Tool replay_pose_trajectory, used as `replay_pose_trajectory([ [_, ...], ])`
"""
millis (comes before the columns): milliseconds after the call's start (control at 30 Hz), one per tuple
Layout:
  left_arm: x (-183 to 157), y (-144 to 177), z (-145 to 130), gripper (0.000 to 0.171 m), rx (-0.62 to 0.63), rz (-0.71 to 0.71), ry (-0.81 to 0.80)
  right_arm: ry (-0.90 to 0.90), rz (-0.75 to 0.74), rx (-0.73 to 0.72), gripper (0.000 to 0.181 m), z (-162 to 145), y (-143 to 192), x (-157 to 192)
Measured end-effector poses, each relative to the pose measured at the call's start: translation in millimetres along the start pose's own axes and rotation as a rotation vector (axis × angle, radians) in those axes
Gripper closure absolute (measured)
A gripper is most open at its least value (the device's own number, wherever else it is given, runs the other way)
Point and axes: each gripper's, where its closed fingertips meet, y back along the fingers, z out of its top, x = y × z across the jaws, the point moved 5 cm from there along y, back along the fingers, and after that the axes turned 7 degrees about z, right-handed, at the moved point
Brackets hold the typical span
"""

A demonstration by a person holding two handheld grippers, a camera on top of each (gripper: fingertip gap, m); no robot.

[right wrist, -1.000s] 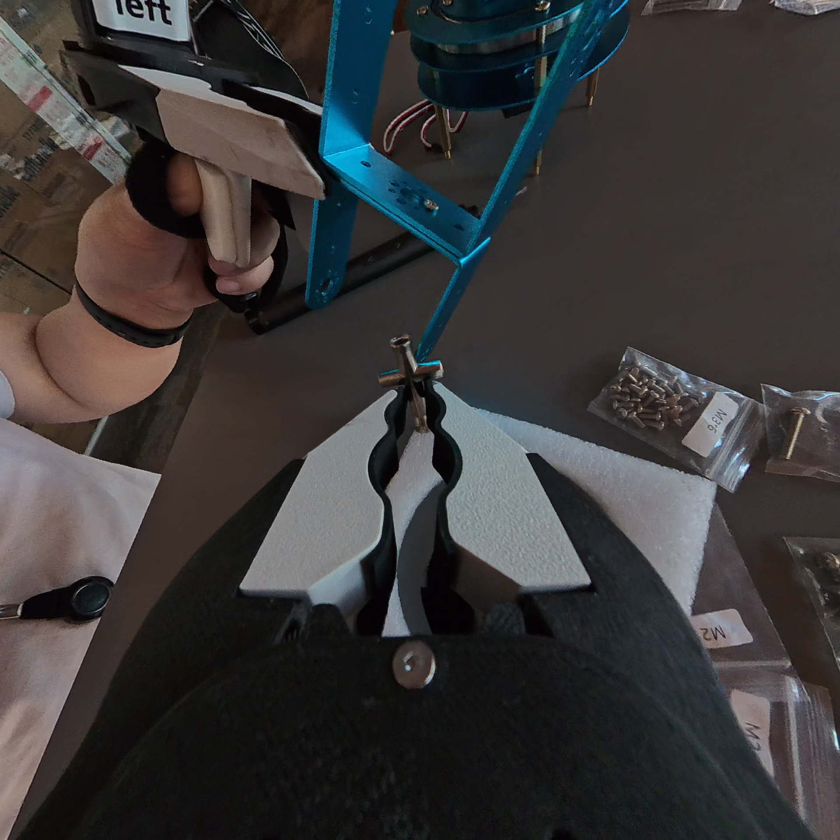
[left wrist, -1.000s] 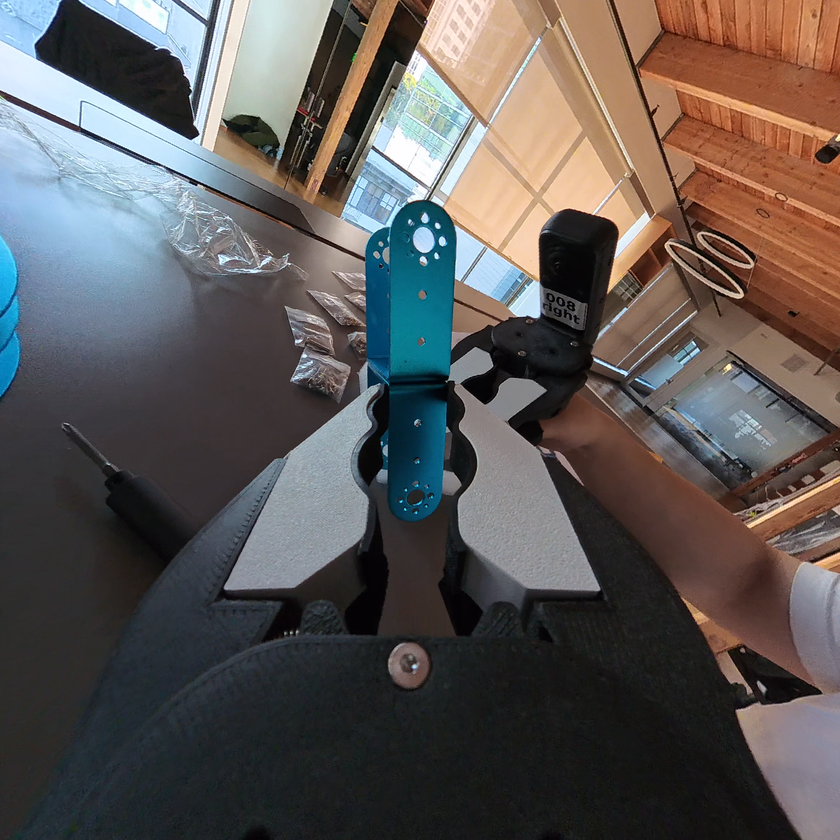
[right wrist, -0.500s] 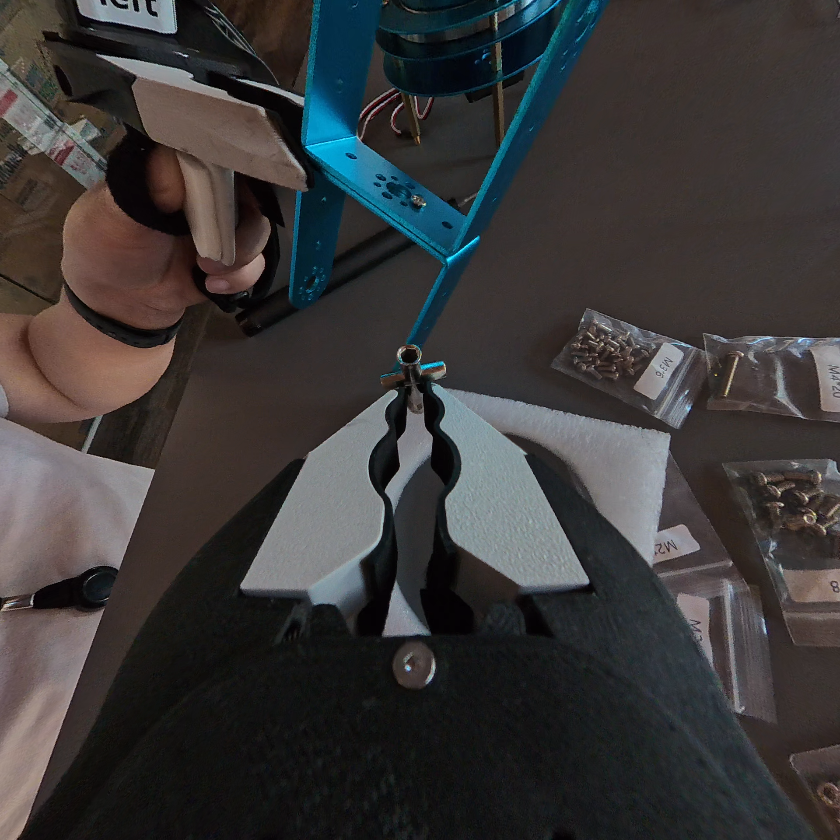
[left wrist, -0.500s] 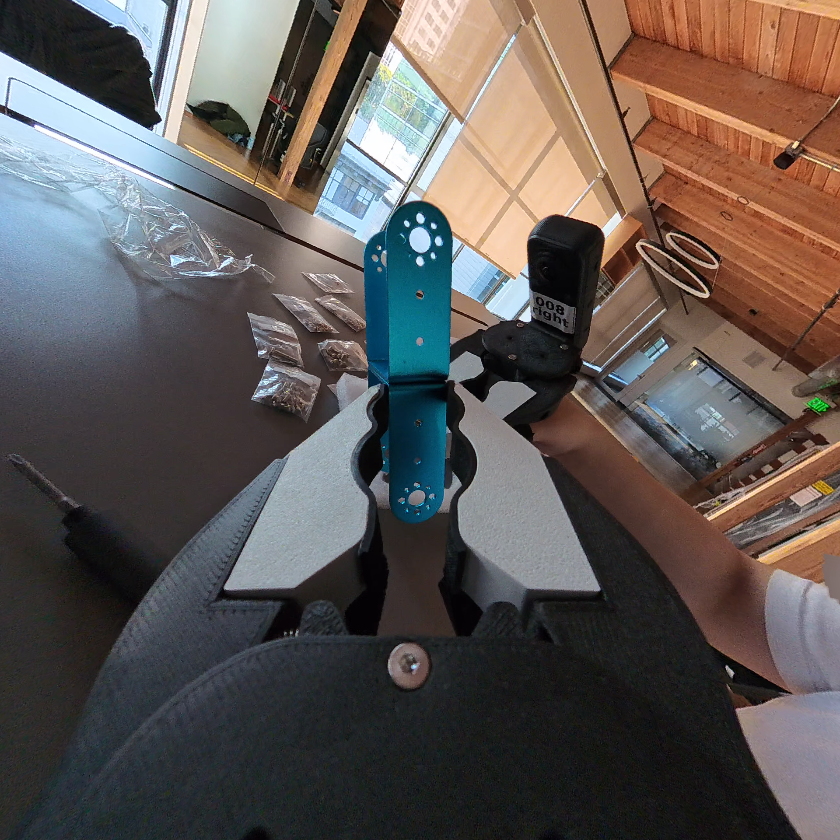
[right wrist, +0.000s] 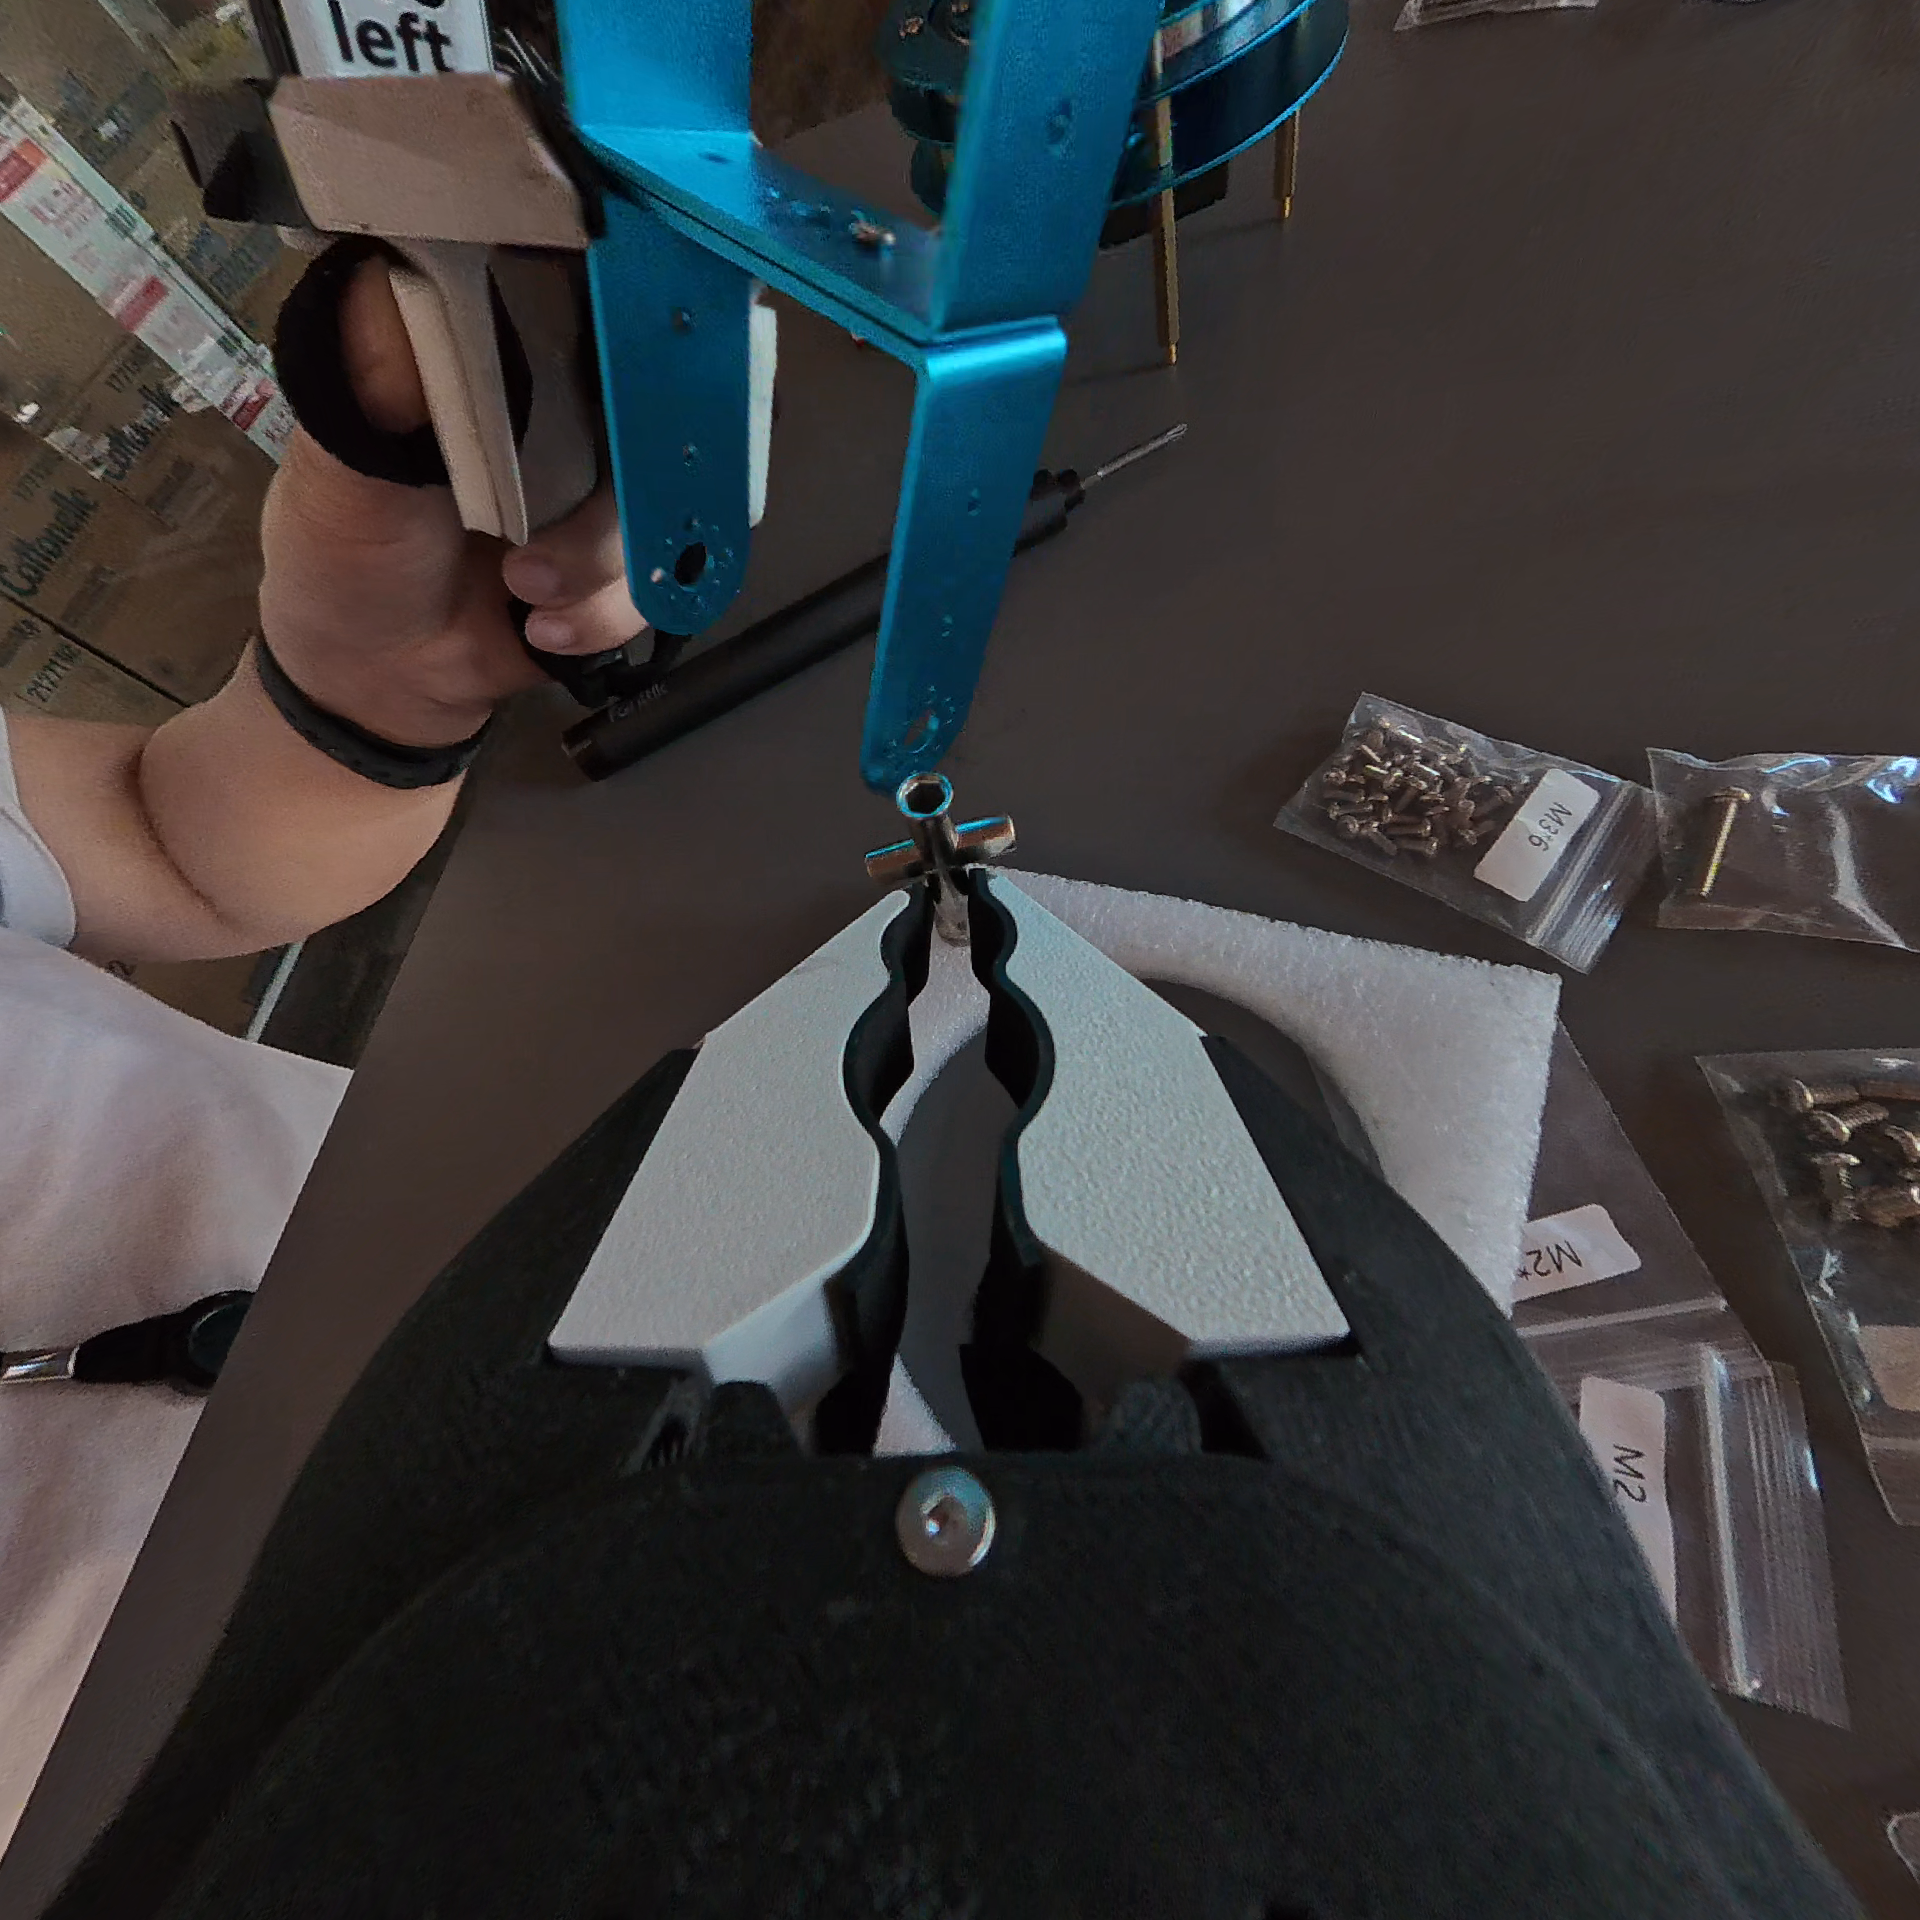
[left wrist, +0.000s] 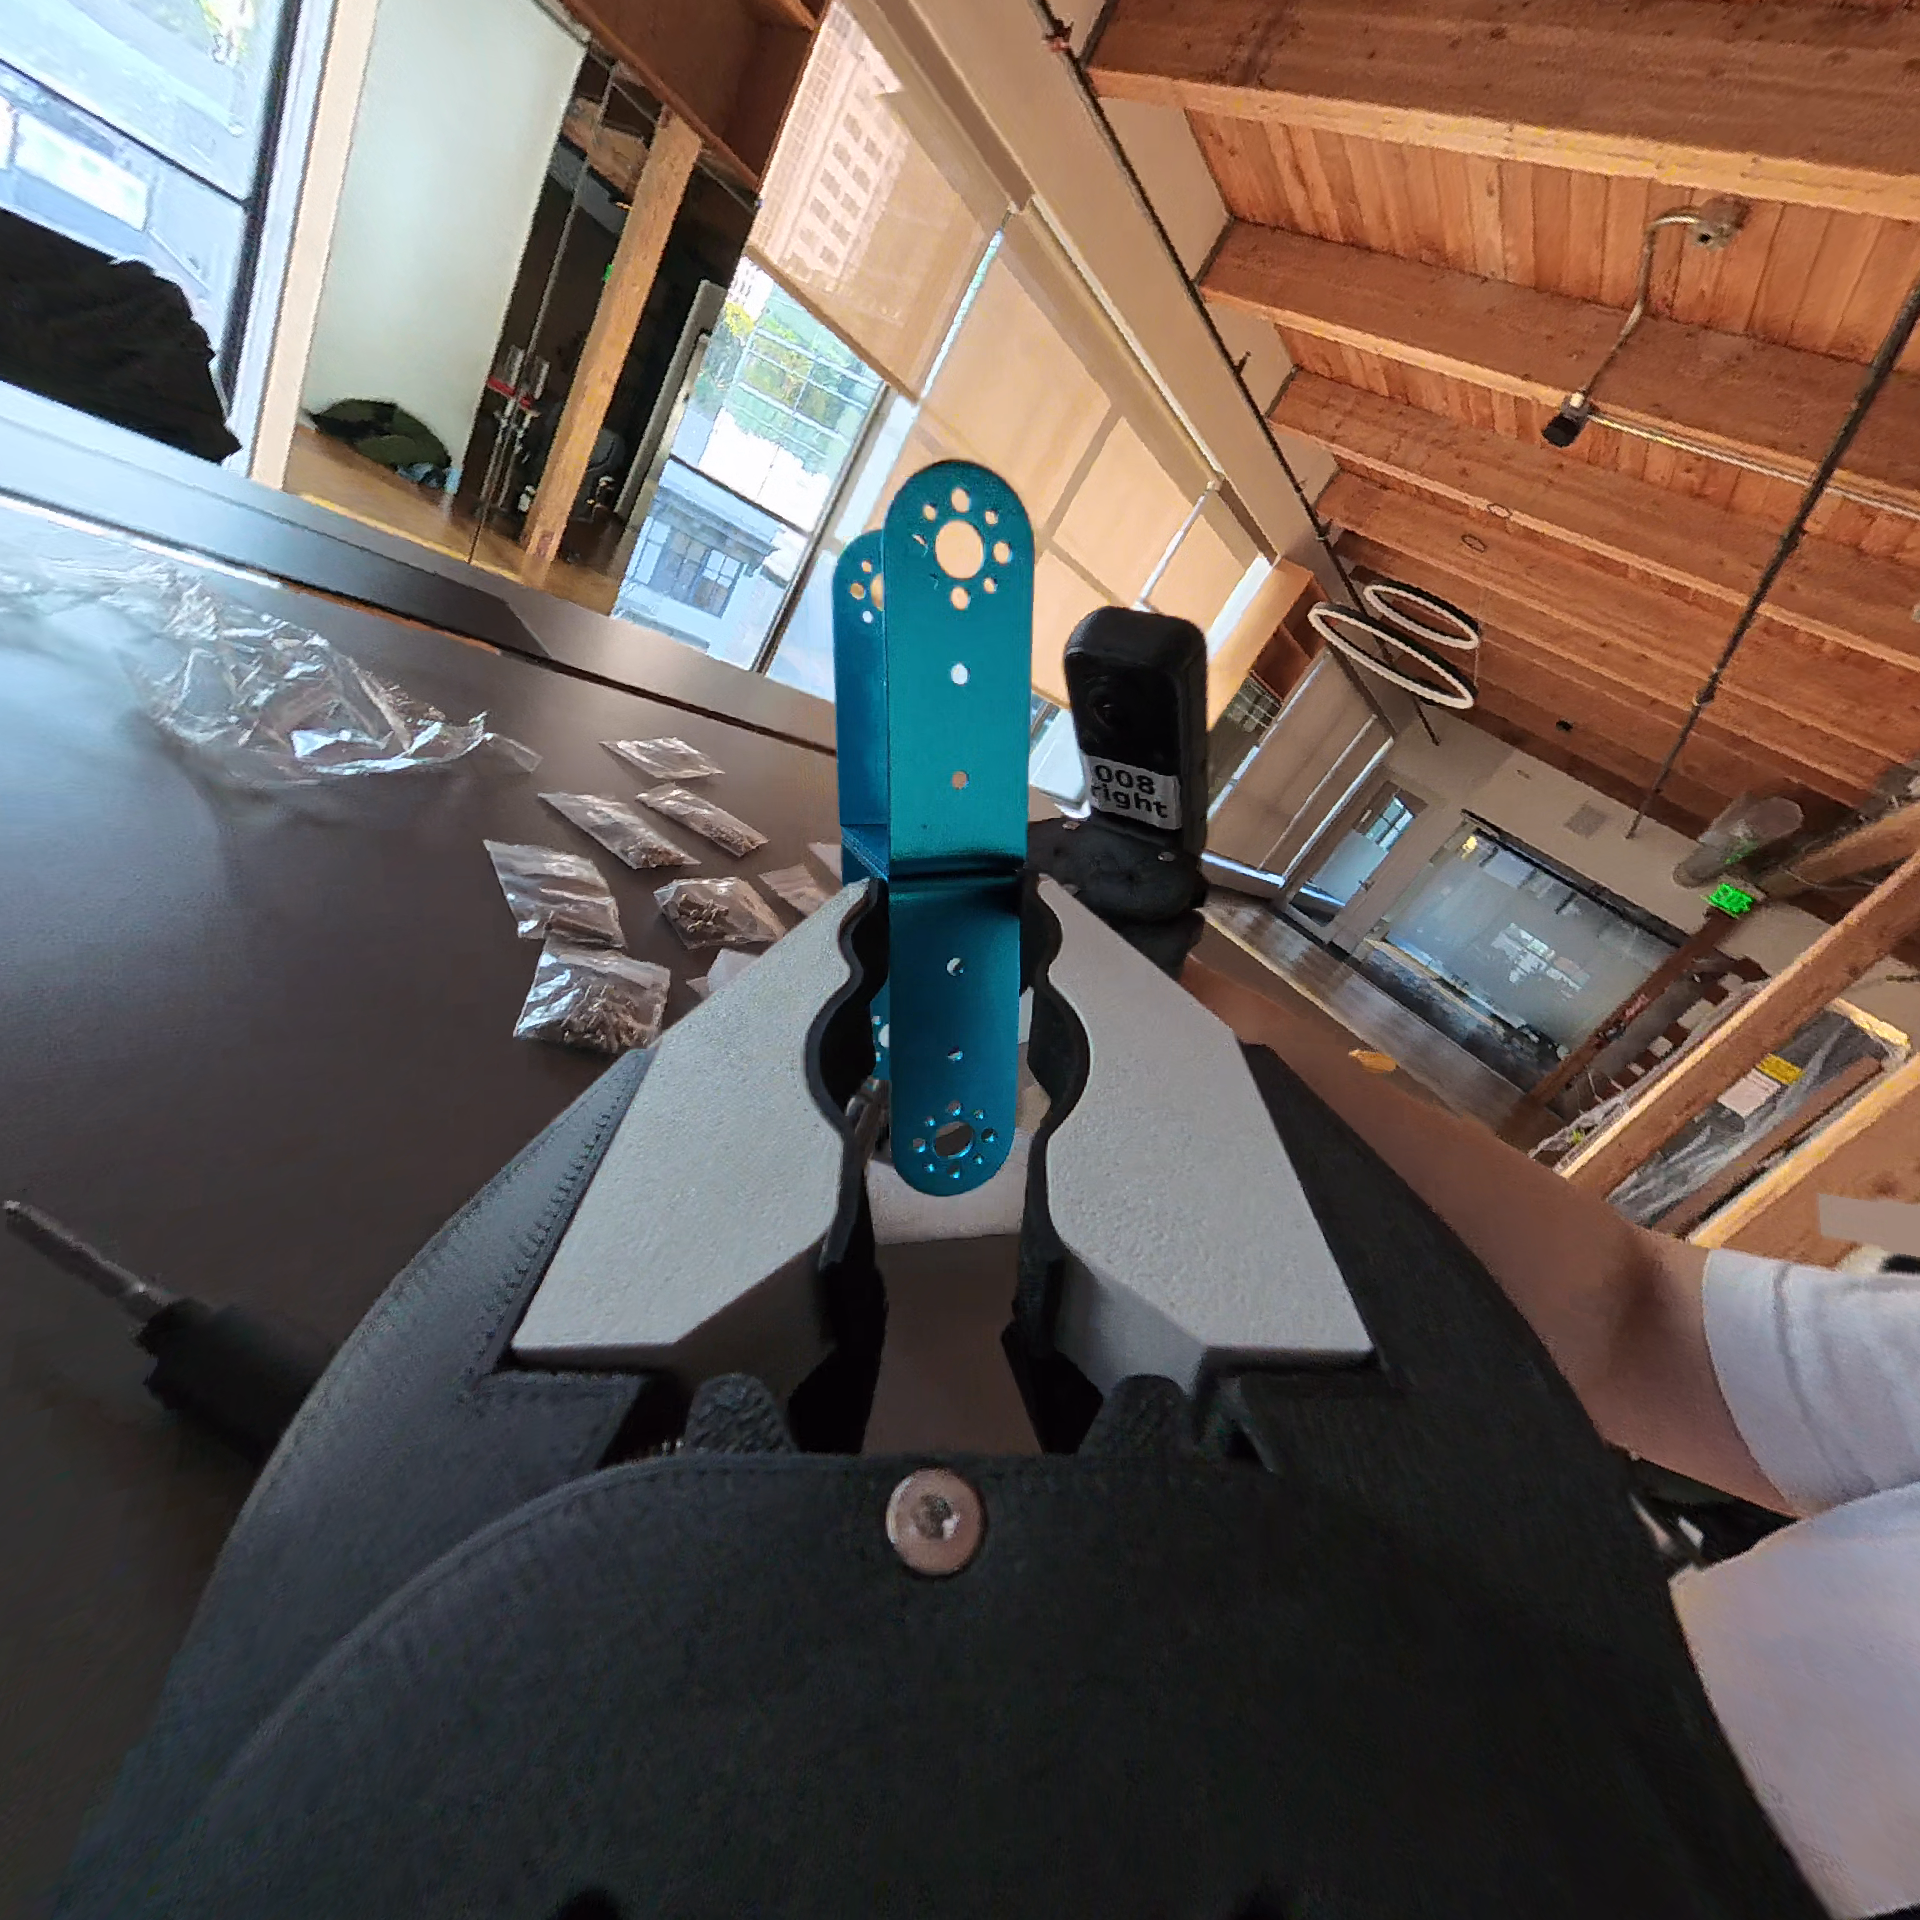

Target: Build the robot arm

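Dark table (right wrist: 1558, 468) bears screw bags (right wrist: 1455, 821), screwdriver (right wrist: 831, 634), foam (right wrist: 1351, 997).

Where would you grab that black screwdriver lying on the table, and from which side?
Take the screwdriver by the middle of its thick black handle, coming straight down from above with the fingers closing across its width. It lies flat on the table, so nothing can get beneath it. The handle is round and broad, while the metal shaft at the tip looks too thin to pinch securely.
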Motion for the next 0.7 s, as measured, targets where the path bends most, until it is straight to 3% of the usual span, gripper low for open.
replay_pose_trajectory([
  [167, -5.6, -6.3, 8.2, 0.148, -0.015, -0.098, -0.069, 0.005, 0.006, -0.004, 0.174, -0.8, 0.0, 0.0],
  [300, -6.1, -19.1, 2.8, 0.148, 0.045, -0.155, -0.062, 0.010, 0.006, -0.004, 0.174, -1.0, -0.3, 0.0],
  [700, 2.2, -29.0, -4.5, 0.148, 0.109, -0.169, -0.100, 0.027, -0.010, 0.023, 0.175, -5.7, -3.2, -0.8],
])
